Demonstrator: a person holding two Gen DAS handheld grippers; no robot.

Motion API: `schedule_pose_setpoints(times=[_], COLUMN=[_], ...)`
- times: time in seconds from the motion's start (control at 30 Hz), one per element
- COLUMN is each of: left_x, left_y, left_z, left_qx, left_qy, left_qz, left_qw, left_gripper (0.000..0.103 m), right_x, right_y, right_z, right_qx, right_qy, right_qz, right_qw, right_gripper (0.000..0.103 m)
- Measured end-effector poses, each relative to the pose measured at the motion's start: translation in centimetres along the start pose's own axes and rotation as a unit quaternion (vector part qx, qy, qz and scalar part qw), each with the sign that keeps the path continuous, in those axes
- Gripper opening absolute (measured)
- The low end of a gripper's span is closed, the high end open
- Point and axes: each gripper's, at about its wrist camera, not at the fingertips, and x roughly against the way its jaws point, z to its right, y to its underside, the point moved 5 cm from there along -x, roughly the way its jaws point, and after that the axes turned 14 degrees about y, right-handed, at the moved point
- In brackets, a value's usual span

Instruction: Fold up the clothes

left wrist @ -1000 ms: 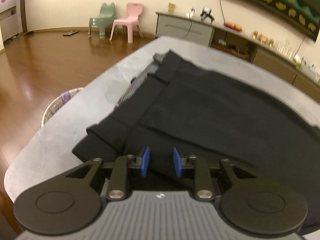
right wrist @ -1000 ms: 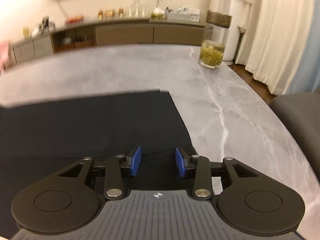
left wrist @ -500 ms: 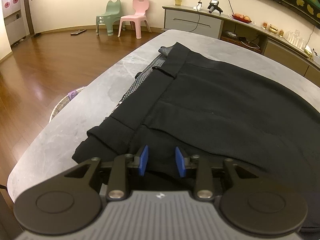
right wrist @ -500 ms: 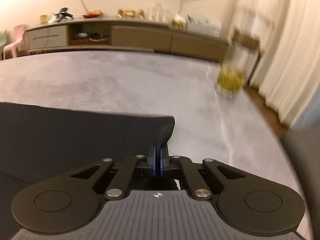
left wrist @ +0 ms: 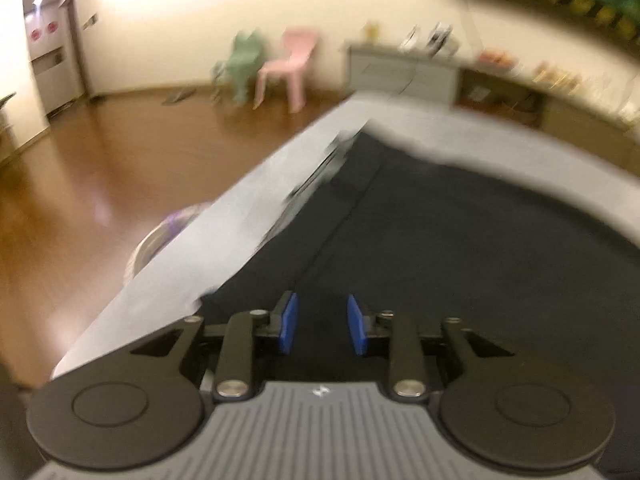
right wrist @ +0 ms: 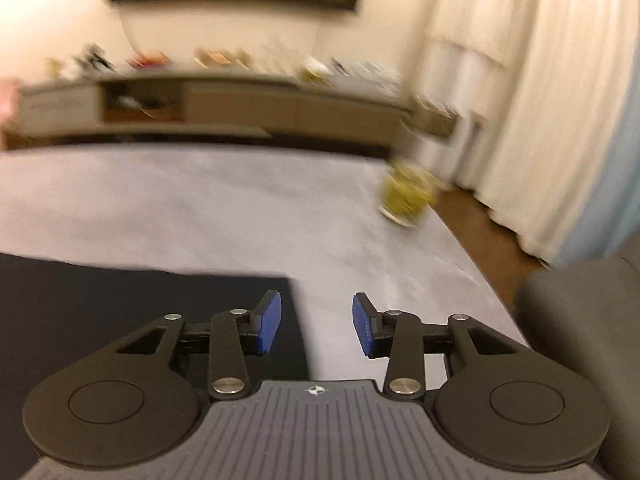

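A black garment (left wrist: 460, 240) lies flat across the grey marble table (left wrist: 168, 264); its waistband end with mesh lining (left wrist: 320, 176) points away in the left wrist view. My left gripper (left wrist: 322, 322) hovers open over the garment's near edge, nothing between its blue pads. The right wrist view shows the garment's right corner (right wrist: 160, 312) lying flat on the table (right wrist: 200, 208). My right gripper (right wrist: 316, 326) is open just past that corner, its left pad over the cloth and its right pad over bare table. Both views are motion-blurred.
A glass jar with yellow-green contents (right wrist: 408, 196) stands near the table's far right edge. A basket (left wrist: 168, 236) sits on the wooden floor left of the table. A grey chair (right wrist: 588, 320) is at the right. Sideboard and small chairs (left wrist: 280, 68) line the far wall.
My right gripper, shut on the garment's corner half a second ago, has opened and the corner lies flat. Left gripper stays open and has shifted over the garment; both cameras are moving.
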Motion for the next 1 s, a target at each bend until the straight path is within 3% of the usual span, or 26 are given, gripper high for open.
schedule_pose_setpoints(times=[0.07, 0.17, 0.23, 0.27, 0.33, 0.37, 0.43, 0.47, 0.5, 0.6, 0.7, 0.83, 0.9, 1.0], left_x=[0.0, -1.7, -1.8, -1.3, 0.2, 1.2, 3.1, 3.6, 3.9, 3.8, 3.3, 3.4, 3.2, 3.5], left_y=[0.0, 1.4, 1.9, 1.8, 1.5, 1.4, 1.4, 1.5, 1.7, 2.1, 2.3, 2.5, 2.4, 2.6], left_z=[1.3, -0.1, -2.2, -3.4, -5.9, -7.2, -9.1, -9.7, -10.2, -11.2, -11.9, -12.5, -12.5, -12.2], left_qx=[-0.01, 0.012, 0.036, 0.056, 0.114, 0.149, 0.205, 0.221, 0.236, 0.253, 0.262, 0.265, 0.26, 0.252], left_qy=[0.035, 0.02, -0.011, -0.022, -0.027, -0.025, -0.018, -0.006, 0.005, 0.017, 0.016, 0.039, 0.051, 0.053], left_qz=[-0.003, -0.053, -0.059, -0.05, -0.017, 0.001, 0.027, 0.031, 0.032, 0.024, 0.015, 0.016, 0.016, 0.018], left_qw=[0.9993, 0.9983, 0.9975, 0.9969, 0.993, 0.9886, 0.9783, 0.9748, 0.9712, 0.967, 0.9648, 0.9633, 0.9641, 0.9663], left_gripper=[0.036, 0.036, 0.035, 0.033, 0.031, 0.039, 0.045, 0.048, 0.049, 0.053, 0.053, 0.053, 0.053, 0.053], right_x=[2.5, 2.8, 1.6, 1.0, -0.6, -1.3, -1.7, -0.7, 0.7, 8.2, 16.3, 27.2, 31.4, 33.8], right_y=[1.0, 3.7, 4.2, 4.3, 3.8, 3.5, 2.6, 1.8, 0.8, 2.2, 4.3, 7.5, 9.5, 11.2], right_z=[-3.5, -8.2, -8.7, -8.9, -8.2, -8.2, -9.4, -11.1, -13.2, -24.3, -36.0, -50.6, -56.3, -62.5], right_qx=[0.031, 0.111, 0.129, 0.135, 0.162, 0.184, 0.214, 0.221, 0.227, 0.271, 0.313, 0.364, 0.394, 0.427], right_qy=[-0.083, -0.122, -0.101, -0.09, 0.002, 0.044, 0.099, 0.102, 0.094, -0.022, -0.147, -0.297, -0.334, -0.347], right_qz=[-0.008, -0.042, -0.056, -0.063, -0.062, -0.055, -0.042, -0.023, 0.002, 0.065, 0.126, 0.202, 0.236, 0.257], right_qw=[0.996, 0.985, 0.985, 0.985, 0.985, 0.981, 0.971, 0.97, 0.969, 0.96, 0.93, 0.859, 0.823, 0.795], right_gripper=[0.043, 0.043, 0.048, 0.063, 0.064, 0.064, 0.059, 0.059, 0.059, 0.061, 0.062, 0.065, 0.074, 0.074])
